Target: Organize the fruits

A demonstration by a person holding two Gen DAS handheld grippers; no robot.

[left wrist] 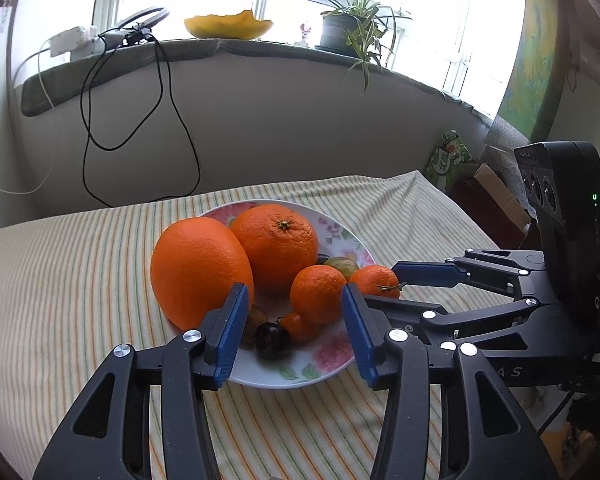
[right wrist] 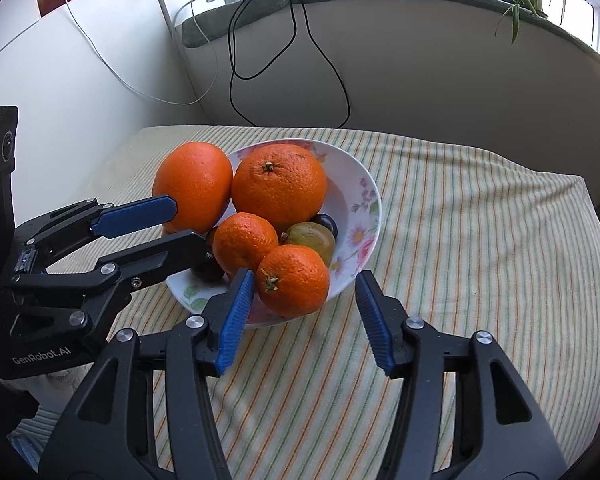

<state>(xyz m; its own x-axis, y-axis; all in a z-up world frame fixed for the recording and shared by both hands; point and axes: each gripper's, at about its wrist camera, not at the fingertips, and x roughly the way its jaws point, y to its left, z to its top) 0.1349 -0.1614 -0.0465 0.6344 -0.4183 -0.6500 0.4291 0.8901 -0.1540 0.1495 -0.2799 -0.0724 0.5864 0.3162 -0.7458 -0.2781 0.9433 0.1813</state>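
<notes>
Striped cloth (right wrist: 440, 240) covers the table under a bright window, with a potted plant (left wrist: 350, 20) and black cables (left wrist: 140, 120) along the sill behind.

Much of the small fruit is hard for you to read. In the left wrist view a dark round fruit (left wrist: 273, 340) sits at the plate's near edge, and a small orange piece beside it is half covered by a mandarin. A greenish fruit (right wrist: 312, 240) is partly tucked behind the mandarins, with another dark fruit (right wrist: 326, 222) barely peeking out behind it. Your left blue finger pad (left wrist: 230, 332) cuts off the bottom of the big fruit.

On the floral plate (right wrist: 360, 216) you have two large oranges, one oval (left wrist: 200, 268) and one round (left wrist: 276, 244), touching each other. Two mandarins lie nearer you, one (right wrist: 246, 242) toward the middle and one (right wrist: 294, 284) at the rim.

Your left gripper (left wrist: 294, 330) is spread apart over the near edge of the plate, gripping nothing. Your right gripper (right wrist: 306, 316) is likewise wide apart, its pads flanking the rim mandarin without clearly touching it.
</notes>
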